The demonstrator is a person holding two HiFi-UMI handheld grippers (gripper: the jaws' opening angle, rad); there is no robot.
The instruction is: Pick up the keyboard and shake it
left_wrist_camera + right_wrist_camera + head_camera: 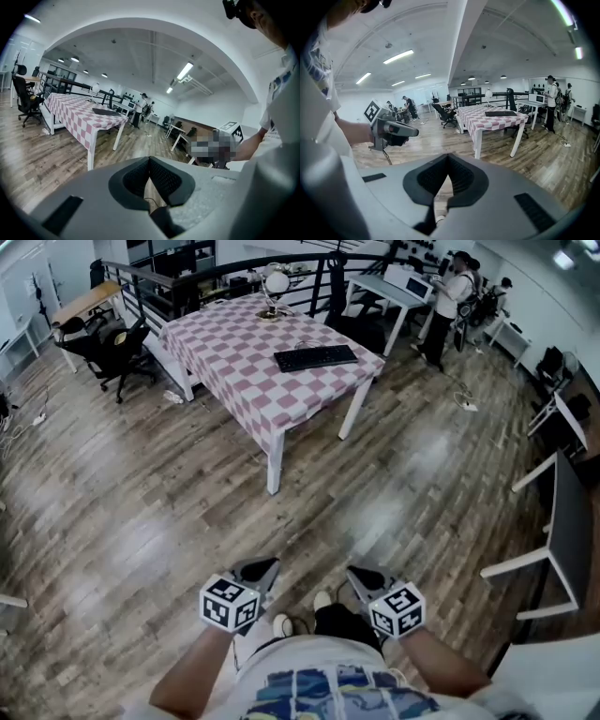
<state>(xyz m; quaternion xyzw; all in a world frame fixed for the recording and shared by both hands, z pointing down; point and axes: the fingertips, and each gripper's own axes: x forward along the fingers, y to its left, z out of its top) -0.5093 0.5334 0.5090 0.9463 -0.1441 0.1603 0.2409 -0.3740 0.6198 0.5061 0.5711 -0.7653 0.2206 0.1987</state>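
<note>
Both your left claw [260,570] and right claw [360,576] are closed on nothing, while the keyboard [316,358] lies well ahead by the desk's [225,343] right-hand corner, long axis crosswise to you, neither claw clearly nearer.

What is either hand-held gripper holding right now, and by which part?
Nothing. The left hand-held gripper and right hand-held gripper are shut and empty; the keyboard lies on the checkered table.
</note>
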